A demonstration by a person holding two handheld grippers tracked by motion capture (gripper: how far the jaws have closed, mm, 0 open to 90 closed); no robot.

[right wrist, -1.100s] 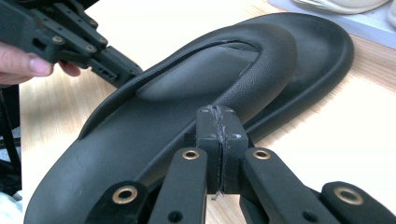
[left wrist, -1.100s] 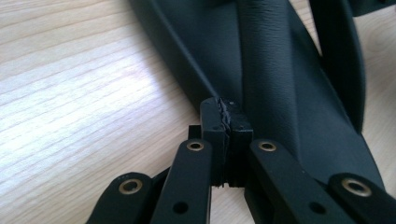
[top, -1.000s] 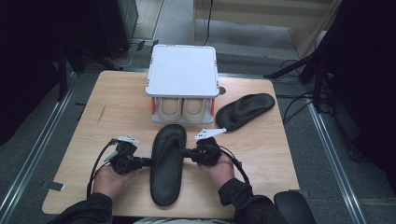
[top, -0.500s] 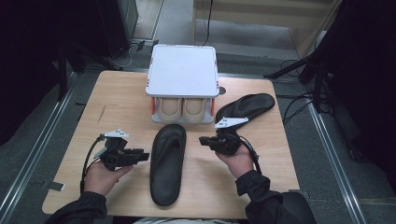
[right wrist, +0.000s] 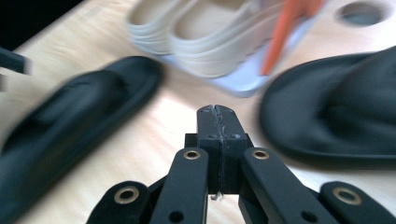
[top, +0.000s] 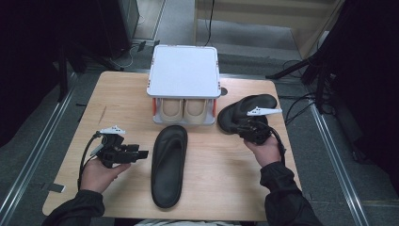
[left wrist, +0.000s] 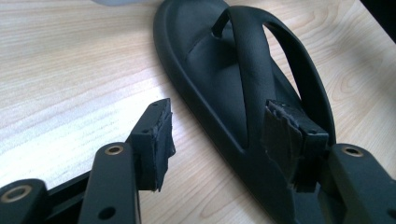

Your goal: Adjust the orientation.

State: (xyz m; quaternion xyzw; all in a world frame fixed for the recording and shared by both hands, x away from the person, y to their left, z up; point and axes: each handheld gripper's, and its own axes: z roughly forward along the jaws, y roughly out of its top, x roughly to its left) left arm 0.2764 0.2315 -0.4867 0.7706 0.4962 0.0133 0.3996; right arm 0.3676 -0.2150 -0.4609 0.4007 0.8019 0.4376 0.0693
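We find the left gripper (top: 141,154) beside the black sandal (top: 168,165) lying mid-table, its jaws having just been opening and now spread wide; in the left gripper view one pad (left wrist: 159,140) stands over bare wood and the other in front of the sandal's strap, neither pressing it. The right gripper (top: 240,126), jaws pressed together on nothing, sits at the edge of the second black sandal (top: 247,112) near the white shoe rack (top: 183,70), which holds a beige pair (top: 184,110). Our concern is that closed jaws cannot grasp; arriving shut, they may shove that sandal against the rack or off the table's (top: 117,94) far edge. The left jaws, withdrawn carelessly, could snag the strap and drag the placed sandal askew.
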